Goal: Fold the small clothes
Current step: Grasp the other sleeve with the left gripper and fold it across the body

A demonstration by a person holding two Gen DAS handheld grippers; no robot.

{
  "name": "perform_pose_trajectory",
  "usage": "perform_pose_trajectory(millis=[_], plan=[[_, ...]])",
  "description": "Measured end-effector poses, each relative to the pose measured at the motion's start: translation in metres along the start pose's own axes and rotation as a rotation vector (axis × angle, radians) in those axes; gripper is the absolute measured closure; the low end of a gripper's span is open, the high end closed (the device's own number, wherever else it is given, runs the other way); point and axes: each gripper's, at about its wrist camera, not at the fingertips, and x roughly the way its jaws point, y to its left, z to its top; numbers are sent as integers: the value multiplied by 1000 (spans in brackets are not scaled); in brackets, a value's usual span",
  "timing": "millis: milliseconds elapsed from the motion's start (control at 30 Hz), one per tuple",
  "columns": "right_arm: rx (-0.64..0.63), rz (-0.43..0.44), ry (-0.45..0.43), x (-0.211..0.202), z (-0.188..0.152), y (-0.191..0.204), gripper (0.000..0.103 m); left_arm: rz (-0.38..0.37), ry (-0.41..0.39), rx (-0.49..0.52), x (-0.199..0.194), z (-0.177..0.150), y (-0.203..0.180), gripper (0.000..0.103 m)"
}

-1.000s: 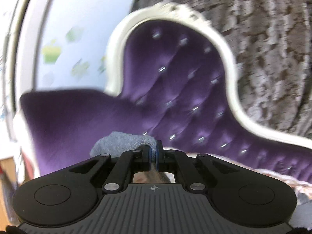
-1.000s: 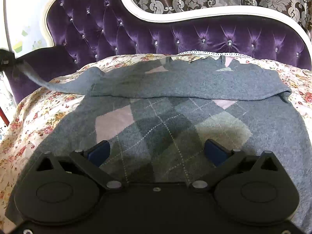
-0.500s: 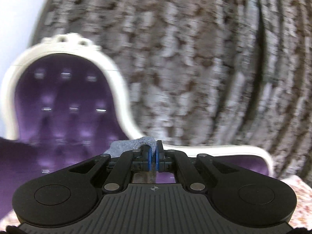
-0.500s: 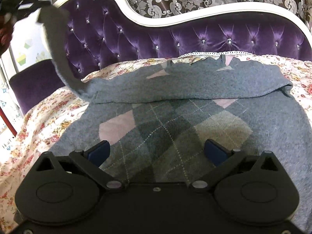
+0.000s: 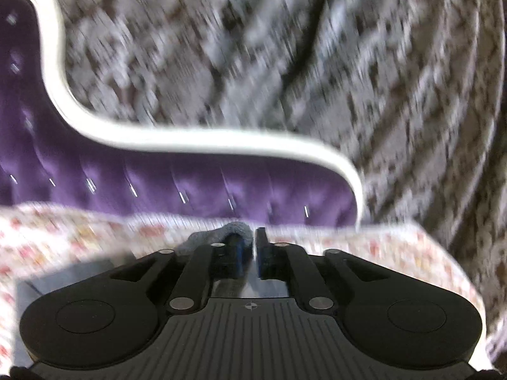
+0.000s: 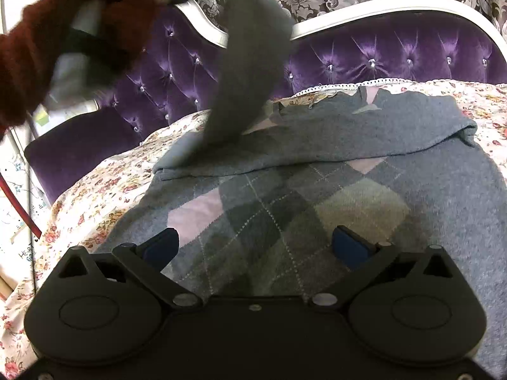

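My right gripper (image 6: 255, 247) sits low centre in its view, jaws wide apart with nothing between them, hovering over the grey argyle sweater (image 6: 317, 196). The sweater lies flat on the floral bedspread (image 6: 95, 190), top portion folded down across the chest. One grey sleeve (image 6: 250, 63) rises from the sweater's left shoulder toward the upper centre of the frame, where my left gripper (image 5: 250, 247) is; a dark red knitted sleeve (image 6: 47, 47) fills the upper left. In the blurred left view the jaws are opening, a narrow gap showing, grey knit bunched against the left pad (image 5: 239, 250). Purple tufted headboard (image 6: 380, 57) and patterned curtain (image 5: 285, 47) behind.
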Motion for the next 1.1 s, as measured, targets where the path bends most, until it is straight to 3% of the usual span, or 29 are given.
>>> perform_pose_trajectory(millis=[33, 67, 100, 233, 333, 467, 667, 900, 1100], plan=[[1, 1, 0, 0, 0, 0, 0, 0, 33, 13, 7, -7, -4, 70], [2, 1, 0, 0, 0, 0, 0, 1, 65, 30, 14, -14, -8, 52], [2, 1, -1, 0, 0, -1, 0, -5, 84, 47, 17, -19, -11, 44], [1, 0, 0, 0, 0, -1, 0, -49, 132, 139, 14, -33, -21, 28], [-2, -3, 1, 0, 0, -1, 0, -64, 114, 208, 1, -37, -24, 20], [-9, -10, 4, 2, 0, 0, 0, -59, 77, 227, -19, -44, -18, 9], [-20, -19, 9, 3, 0, 3, 0, 90, 38, 205, -48, -67, 10, 8], [-35, -32, 14, 4, 0, 6, 0, 266, 104, 75, -57, -98, 58, 8], [-55, -50, 23, 4, 0, 10, 0, 324, 162, -56, -55, -116, 87, 8]])
